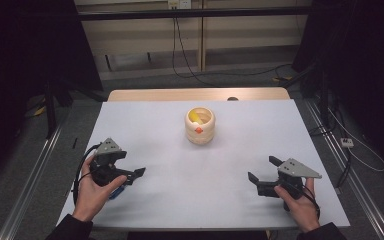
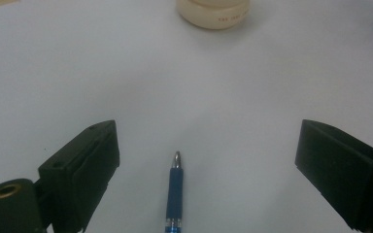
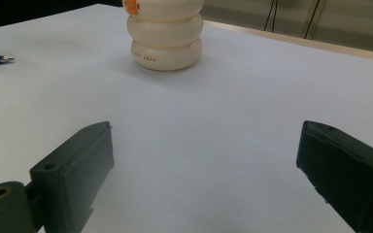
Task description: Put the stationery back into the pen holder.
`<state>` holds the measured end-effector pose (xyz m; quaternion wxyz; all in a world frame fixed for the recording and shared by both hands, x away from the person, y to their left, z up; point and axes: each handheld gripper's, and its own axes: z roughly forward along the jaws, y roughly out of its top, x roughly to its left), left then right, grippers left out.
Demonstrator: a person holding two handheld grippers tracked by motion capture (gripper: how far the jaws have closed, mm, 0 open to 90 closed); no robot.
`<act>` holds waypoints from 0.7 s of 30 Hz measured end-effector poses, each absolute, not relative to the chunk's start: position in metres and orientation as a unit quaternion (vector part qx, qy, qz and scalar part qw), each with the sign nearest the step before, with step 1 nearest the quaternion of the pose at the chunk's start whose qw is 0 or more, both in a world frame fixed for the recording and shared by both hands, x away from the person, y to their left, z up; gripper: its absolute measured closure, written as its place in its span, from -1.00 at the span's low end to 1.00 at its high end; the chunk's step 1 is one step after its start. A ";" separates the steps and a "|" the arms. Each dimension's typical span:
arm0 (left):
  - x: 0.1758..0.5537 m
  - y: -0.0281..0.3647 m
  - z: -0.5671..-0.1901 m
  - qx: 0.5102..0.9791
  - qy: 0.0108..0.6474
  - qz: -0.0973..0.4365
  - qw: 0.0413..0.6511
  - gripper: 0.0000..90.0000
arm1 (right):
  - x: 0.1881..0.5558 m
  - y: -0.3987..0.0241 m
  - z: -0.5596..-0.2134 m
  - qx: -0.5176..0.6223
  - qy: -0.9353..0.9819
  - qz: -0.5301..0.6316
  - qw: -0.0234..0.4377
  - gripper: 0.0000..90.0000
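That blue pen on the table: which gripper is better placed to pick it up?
Probably the left gripper: the blue pen lies on the table between its open jaws. The right gripper, also open, is across the table.

Cables (image 1: pixel 190 70) on the floor behind.

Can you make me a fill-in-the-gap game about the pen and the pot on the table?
1. The pen lying between the left hand-held gripper jaws is ____ in colour.
2. The cream pot has an ____ mark on its side.
3. Both hand-held grippers, left and right, have their jaws ____.

Missing words: blue; orange; open
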<state>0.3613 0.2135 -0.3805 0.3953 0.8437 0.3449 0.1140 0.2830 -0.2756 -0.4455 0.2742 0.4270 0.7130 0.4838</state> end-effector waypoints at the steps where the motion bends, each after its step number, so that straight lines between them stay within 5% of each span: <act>1: 0.363 0.212 -0.381 0.843 0.347 0.109 0.395 -0.80 | 0.283 -0.276 -0.446 0.427 0.713 0.484 0.274 -0.85; 21: 0.386 0.195 -0.416 0.878 0.365 0.087 0.297 -0.69 | 0.283 -0.279 -0.447 0.430 0.711 0.485 0.272 -0.85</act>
